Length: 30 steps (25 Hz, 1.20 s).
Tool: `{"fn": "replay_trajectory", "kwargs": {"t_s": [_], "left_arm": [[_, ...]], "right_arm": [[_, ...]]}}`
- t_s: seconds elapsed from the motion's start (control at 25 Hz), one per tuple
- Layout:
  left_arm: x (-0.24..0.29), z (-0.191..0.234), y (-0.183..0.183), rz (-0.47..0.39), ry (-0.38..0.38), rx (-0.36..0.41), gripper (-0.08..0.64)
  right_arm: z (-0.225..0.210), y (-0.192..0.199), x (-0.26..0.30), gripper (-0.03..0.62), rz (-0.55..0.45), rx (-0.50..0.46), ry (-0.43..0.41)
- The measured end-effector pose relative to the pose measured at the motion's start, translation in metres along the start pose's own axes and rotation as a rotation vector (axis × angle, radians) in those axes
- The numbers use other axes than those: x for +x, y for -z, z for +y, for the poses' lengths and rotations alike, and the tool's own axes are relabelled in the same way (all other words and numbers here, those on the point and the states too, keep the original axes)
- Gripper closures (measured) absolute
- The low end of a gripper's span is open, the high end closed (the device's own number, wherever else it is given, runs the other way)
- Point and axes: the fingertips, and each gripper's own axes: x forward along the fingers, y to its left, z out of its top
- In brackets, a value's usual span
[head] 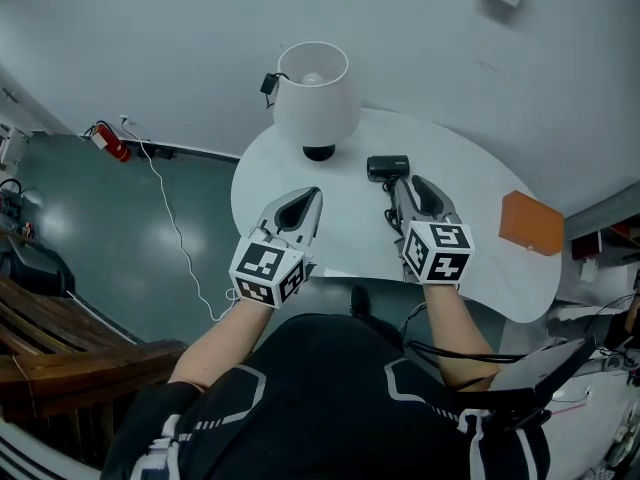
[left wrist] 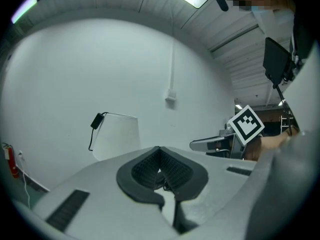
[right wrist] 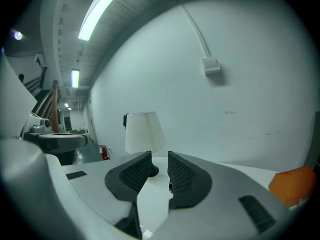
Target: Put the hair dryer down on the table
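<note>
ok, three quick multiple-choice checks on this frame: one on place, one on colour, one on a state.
1. Where is the hair dryer?
A) on the floor
B) on the table, right of the lamp base
C) hanging on the wall

2. What colour is the block at the table's right edge?
A) blue
B) green
C) orange

3. The jaws of the left hand-held gripper are:
A) shut
B) wide apart
C) clamped on the hair dryer

Answers:
1 B: the head view shows it lying beside the lamp base.
2 C: it is plainly orange in the head view and the right gripper view.
3 A: in the left gripper view the pads meet at the tips.
</note>
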Motion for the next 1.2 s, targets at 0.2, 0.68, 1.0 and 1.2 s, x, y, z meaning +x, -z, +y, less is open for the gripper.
{"fn": "replay_trajectory", "kwargs": {"t_s": [0.2, 0.68, 1.0, 1.2], "left_arm": [[-0.01, 0.004, -0.013, -0.03, -0.001, 0.024, 0.555], [-0.015, 0.009, -0.032, -0.075, 0.013, 0.04, 0.555], [-0.015, 0.009, -0.037, -0.091, 0.019, 0.028, 0.555], [-0.013, 0.01, -0.035, -0.091, 0.01, 0.024, 0.555]], "right_arm": [[0.011, -0.013, -0.01, 0.488, -0.045, -0.002, 0.008], [0.02, -0.037, -0.024, 0.54, -0.126, -0.002, 0.056], [0.02, -0.041, -0.026, 0.564, -0.136, -0.004, 0.07], [0.019, -0.041, -0.025, 0.565, -0.135, -0.007, 0.073]]}}
